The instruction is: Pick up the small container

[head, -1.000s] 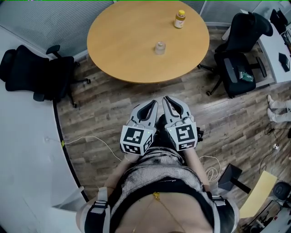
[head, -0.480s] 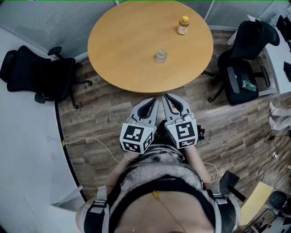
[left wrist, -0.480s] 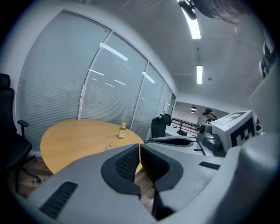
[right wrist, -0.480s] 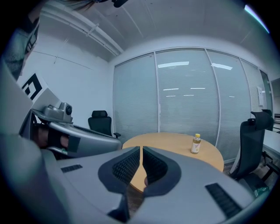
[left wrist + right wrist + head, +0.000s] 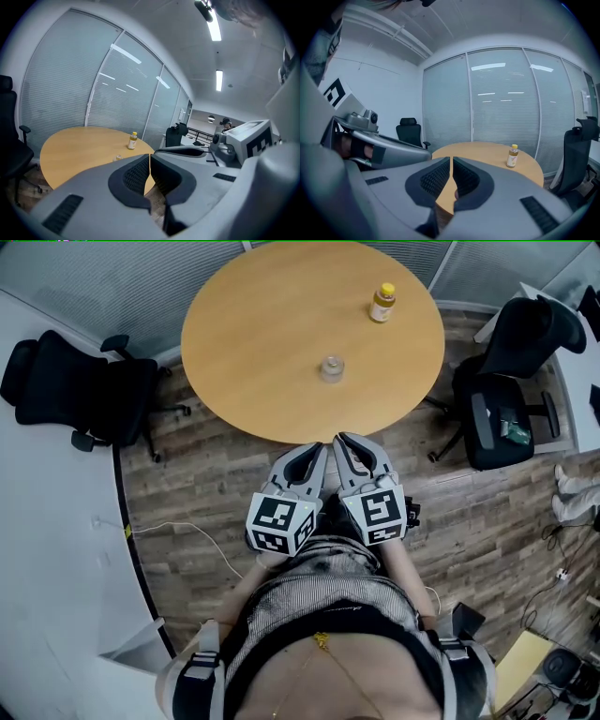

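Observation:
The small clear container stands near the middle of the round wooden table; the left gripper view shows the container just left of the jaws. Both grippers are held side by side in front of the person's body, short of the table's near edge and well short of the container. The left gripper has its jaws closed together with nothing between them, as the left gripper view confirms. The right gripper is likewise shut and empty in its own view.
A yellow-capped bottle stands at the table's far right, also visible as the bottle in the right gripper view. Black office chairs stand to the left and right of the table. A white curved desk runs along the left, with cables on the floor.
The table and its objects have drawn closer to the grippers in the head view as the person moves toward it. Both grippers stay shut, side by side.

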Tool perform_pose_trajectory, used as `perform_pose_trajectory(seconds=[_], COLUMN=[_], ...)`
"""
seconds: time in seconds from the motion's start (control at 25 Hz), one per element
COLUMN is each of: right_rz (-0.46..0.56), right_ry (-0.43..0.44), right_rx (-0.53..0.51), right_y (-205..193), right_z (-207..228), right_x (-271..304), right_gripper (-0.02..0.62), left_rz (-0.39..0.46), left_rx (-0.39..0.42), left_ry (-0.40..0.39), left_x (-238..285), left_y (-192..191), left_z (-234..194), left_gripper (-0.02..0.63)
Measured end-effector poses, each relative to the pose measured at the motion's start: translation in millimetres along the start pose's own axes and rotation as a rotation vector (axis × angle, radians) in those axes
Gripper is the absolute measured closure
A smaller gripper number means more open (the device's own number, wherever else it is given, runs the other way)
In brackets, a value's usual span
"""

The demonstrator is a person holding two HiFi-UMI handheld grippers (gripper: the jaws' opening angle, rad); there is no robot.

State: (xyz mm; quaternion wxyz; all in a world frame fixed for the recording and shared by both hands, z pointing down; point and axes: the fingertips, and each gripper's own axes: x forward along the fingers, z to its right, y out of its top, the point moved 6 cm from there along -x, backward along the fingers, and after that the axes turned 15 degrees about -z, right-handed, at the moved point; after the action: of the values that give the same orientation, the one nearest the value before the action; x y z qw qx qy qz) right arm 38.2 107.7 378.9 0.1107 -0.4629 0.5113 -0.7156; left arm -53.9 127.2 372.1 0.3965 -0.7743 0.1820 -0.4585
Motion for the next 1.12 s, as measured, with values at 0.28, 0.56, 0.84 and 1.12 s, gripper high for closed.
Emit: perform_pose_trajectory(seconds=[0.28,0.56,0.84,1.12], right_rz=[0.012,0.007,0.0,-0.005], right_ry=[0.026,0.047,0.086,0.114], right_rx=[-0.016,-0.031,-0.059,-0.075], right_y=[5.8,5.5,2.7,-2.3], right_z=[19.5,41.9,56.3,61.8], right_x=[4.2,6.2,6.3,6.5], right_gripper=[0.561,0.561,0.561,0.561], left_rz=[0.003,0.014,0.027,0.04], left_rx=[-0.011,-0.022,-0.054,-0.078], left_ry=[0.017,0.045,0.083,0.119], left_x=[17.1,33.9,45.5,47.9], left_y=[11.3,20.6,22.6,21.1], left_z=[2.2,10.0,17.2,23.1], left_gripper=[0.578,0.579,0.58,0.578])
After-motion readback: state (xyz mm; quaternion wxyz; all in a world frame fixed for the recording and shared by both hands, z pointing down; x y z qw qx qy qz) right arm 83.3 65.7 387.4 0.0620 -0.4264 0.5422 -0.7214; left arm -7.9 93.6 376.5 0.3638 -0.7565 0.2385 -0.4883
